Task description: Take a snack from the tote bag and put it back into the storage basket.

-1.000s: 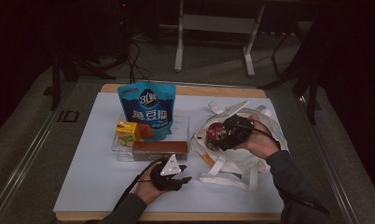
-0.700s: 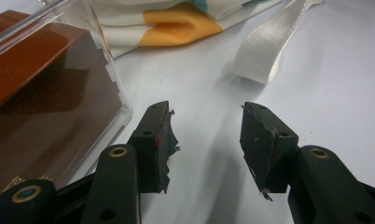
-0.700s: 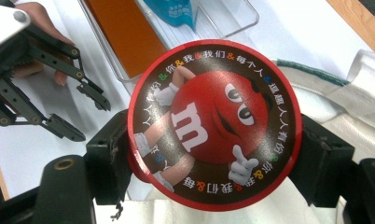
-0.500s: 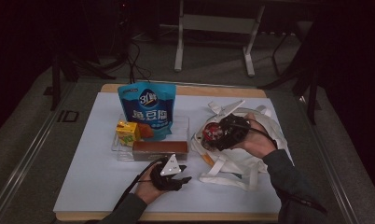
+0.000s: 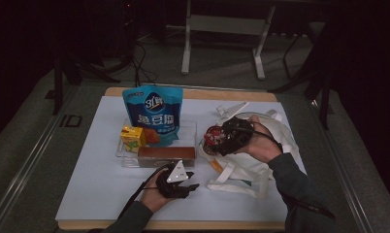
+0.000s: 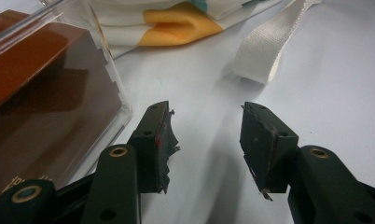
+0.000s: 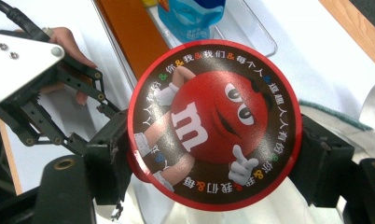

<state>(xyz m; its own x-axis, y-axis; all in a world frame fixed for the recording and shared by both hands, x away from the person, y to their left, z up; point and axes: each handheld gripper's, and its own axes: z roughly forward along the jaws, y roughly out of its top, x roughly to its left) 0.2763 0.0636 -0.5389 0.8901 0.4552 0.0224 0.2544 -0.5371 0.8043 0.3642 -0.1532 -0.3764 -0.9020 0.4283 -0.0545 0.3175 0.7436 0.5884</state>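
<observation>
The room past my table [image 5: 101, 194] is dark; only a stand's legs and some cables show back there, rest too dim to read. The table's white sheet covers most of the top, w/ a wood edge at the far and near sides.

White bag [image 5: 261, 165] lies at the right, crumpled, straps loose around it; my right hand and arm cover much of it, so I can't tell what's inside. An orange patch on it shows near its left edge.

Clear tray [image 5: 127, 160] sits mid-table. In it: blue pouch [image 5: 153, 114] upright at the back, brown box [image 5: 162, 155] along the near wall, yellow carton [image 5: 131, 137] at the left, partly behind the box. Something reddish btwn carton and pouch, too hidden to name. In the left gripper view the tray and box are cut off at the frame's left.

My right tongs [image 5: 217, 141] are over the bag's left part, clamped on a round red tin [image 7: 213, 123] by its rim; the lid w/ its red cartoon faces the right gripper view, the tin's body hidden behind it.

My left tongs [image 6: 206, 140] rest low by the tray's near right corner, jaws about half apart, nothing btwn them but bare sheet. A strap end [image 6: 265, 51] lies just ahead.
</observation>
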